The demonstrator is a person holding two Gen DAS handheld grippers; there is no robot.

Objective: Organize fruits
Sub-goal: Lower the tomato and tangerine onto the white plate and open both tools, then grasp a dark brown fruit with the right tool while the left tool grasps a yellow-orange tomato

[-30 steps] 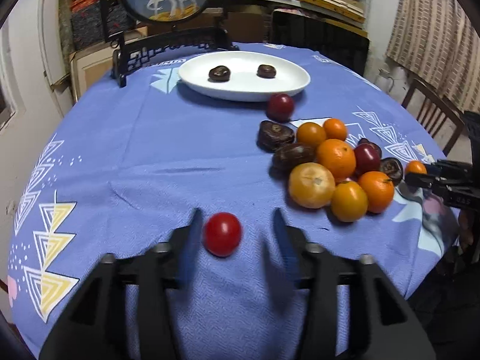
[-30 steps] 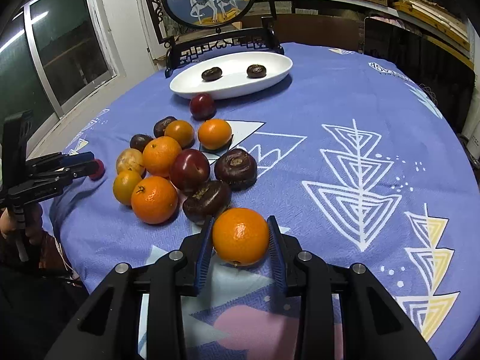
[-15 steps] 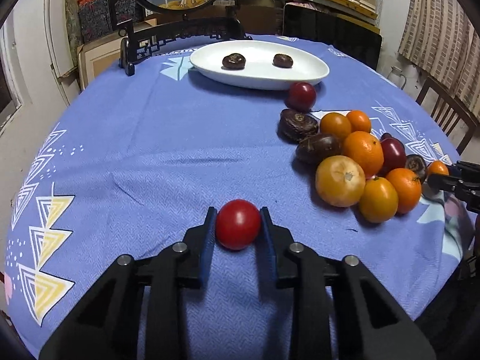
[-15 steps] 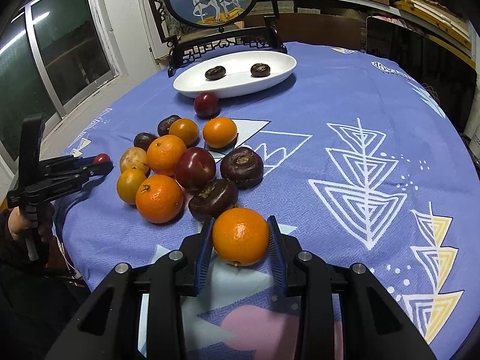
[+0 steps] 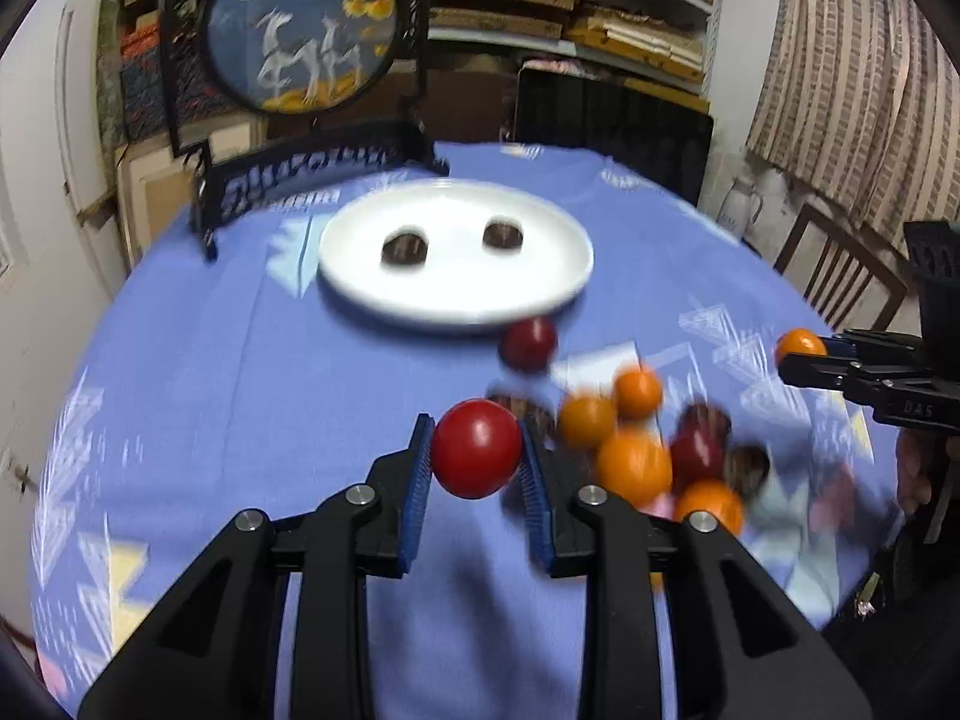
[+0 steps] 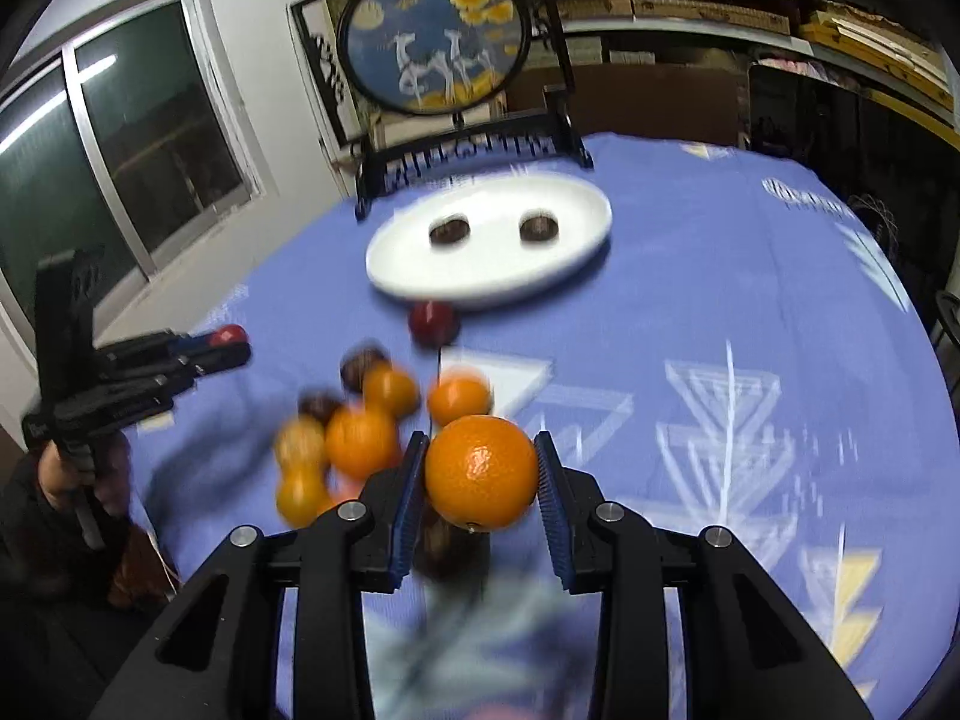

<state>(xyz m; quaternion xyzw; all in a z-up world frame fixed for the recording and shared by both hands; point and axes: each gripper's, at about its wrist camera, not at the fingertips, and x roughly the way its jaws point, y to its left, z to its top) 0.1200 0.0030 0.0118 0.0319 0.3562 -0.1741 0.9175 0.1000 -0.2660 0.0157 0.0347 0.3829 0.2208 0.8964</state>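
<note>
Between the blue pads of the left tool (image 5: 475,457) a red tomato (image 5: 477,447) is clamped and carried clear above the surface (image 5: 240,372), which is covered by a blue patterned cloth. The right tool (image 6: 480,480) is clenched in the same way on an orange (image 6: 481,471) — it too is held off the cloth. Below and beyond both tools a blurred cluster of fruit (image 5: 648,450) is seen on the cloth: oranges, dark red fruits and a few dark brown ones, lying close together. A single dark red fruit (image 5: 529,343) lies just beside the near rim of a white plate (image 5: 456,294), on which two dark brown fruits (image 5: 405,247) are set apart from each other. Behind the plate a round painted screen (image 5: 303,30) is mounted upright in a black carved stand — shelves are visible behind it.
</note>
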